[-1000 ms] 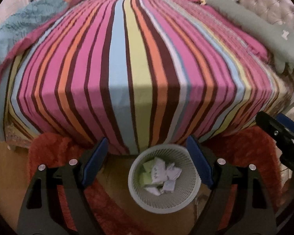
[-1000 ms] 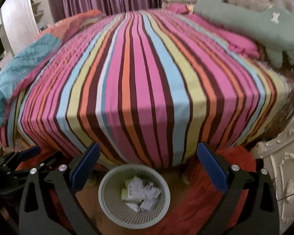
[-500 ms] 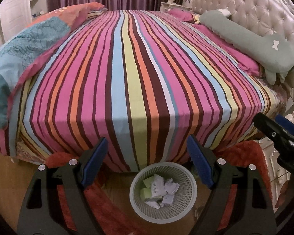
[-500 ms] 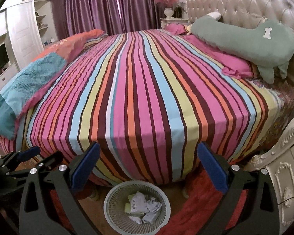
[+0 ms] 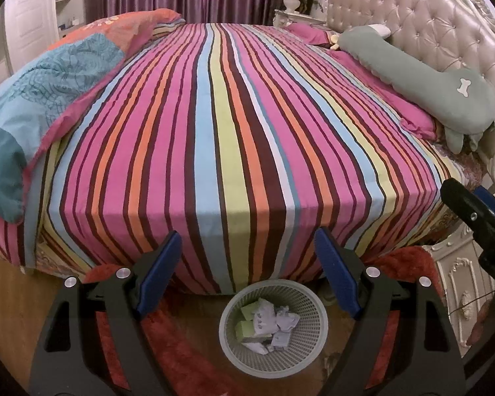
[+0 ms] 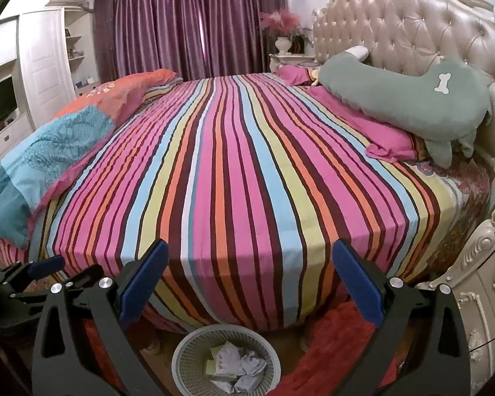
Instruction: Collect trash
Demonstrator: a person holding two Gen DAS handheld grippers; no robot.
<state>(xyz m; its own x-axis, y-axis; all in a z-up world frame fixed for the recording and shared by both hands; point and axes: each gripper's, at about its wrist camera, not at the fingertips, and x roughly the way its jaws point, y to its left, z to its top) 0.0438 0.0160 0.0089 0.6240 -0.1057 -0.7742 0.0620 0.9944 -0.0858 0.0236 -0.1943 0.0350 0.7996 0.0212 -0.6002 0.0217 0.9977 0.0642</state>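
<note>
A white lattice wastebasket (image 5: 316, 310) stands on the floor at the foot of the striped bed (image 5: 234, 125). It holds crumpled white paper (image 5: 282, 321) and green packets (image 5: 247, 328). The basket also shows in the right wrist view (image 6: 194, 346), with paper (image 6: 237, 364) inside. My left gripper (image 5: 247, 260) is open and empty, above the basket. My right gripper (image 6: 249, 270) is open and empty, also above the basket. No loose trash shows on the bed.
A blue and orange quilt (image 5: 49, 89) lies along the bed's left side. A green dog-shaped pillow (image 5: 422, 82) and pink pillows rest by the tufted headboard (image 6: 412, 26). A red rug (image 5: 181, 356) lies under the basket. An ornate white nightstand (image 6: 488, 297) stands at right.
Both grippers have risen and tilted up. The basket has slid lower in both views and more of the bed, headboard and curtains shows. Both stay open.
</note>
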